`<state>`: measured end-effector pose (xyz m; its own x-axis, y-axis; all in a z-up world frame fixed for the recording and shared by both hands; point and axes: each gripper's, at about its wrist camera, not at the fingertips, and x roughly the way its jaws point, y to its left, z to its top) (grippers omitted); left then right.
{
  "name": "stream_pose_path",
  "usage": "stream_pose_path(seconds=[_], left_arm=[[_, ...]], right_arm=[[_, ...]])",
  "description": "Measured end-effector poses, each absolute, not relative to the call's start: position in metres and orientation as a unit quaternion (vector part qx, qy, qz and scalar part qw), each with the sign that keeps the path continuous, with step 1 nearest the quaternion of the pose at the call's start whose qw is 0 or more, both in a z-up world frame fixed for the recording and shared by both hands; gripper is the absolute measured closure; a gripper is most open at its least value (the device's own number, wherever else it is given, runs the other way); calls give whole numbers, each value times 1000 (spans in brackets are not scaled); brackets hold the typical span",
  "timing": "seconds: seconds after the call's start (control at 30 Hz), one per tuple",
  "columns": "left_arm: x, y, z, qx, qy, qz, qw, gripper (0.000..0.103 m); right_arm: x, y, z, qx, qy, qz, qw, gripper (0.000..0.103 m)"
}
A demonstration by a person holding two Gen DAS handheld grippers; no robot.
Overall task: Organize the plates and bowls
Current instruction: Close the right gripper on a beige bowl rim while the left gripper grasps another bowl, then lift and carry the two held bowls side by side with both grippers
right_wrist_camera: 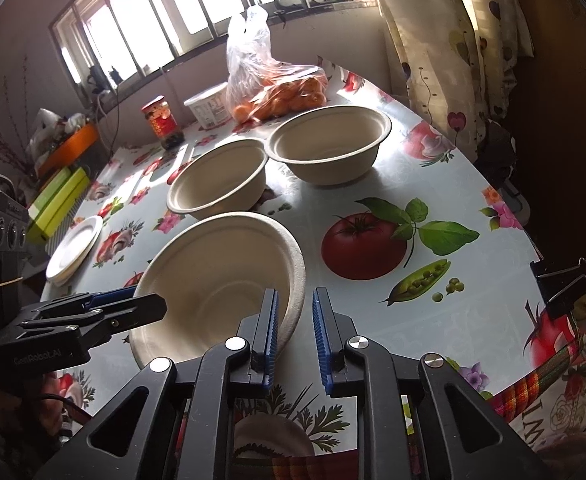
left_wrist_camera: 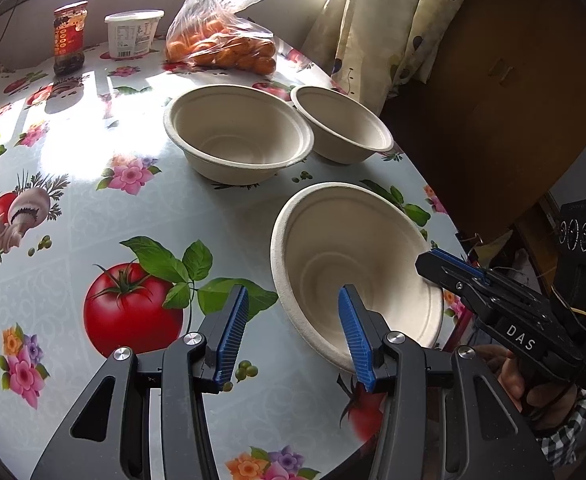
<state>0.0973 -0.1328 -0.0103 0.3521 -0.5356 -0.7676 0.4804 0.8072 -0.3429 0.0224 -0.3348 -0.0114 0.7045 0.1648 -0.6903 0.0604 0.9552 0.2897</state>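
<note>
The right gripper (right_wrist_camera: 295,334) is clamping the near bowl's (right_wrist_camera: 213,276) rim on the tabletop (right_wrist_camera: 473,300); the left gripper (left_wrist_camera: 293,332) is straddling the opposite rim, pads apart.

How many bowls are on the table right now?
3. The nearest bowl sits tilted, its rim between the right gripper's fingers. The middle bowl is behind it, and the far bowl stands beside the bag of oranges. None looks hidden.
</note>
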Motion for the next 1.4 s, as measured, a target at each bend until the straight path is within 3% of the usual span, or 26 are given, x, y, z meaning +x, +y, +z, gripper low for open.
stream_pose_path(seconds=[0.5, 1.4], left_arm=[[96, -133, -11, -20, 477, -298, 827, 81], [99, -132, 6, -15, 459, -287, 841, 82]], right_arm=[[22, -331, -8, 148, 379, 33, 913, 89], [28, -327, 4, 149, 369, 38, 917, 89]])
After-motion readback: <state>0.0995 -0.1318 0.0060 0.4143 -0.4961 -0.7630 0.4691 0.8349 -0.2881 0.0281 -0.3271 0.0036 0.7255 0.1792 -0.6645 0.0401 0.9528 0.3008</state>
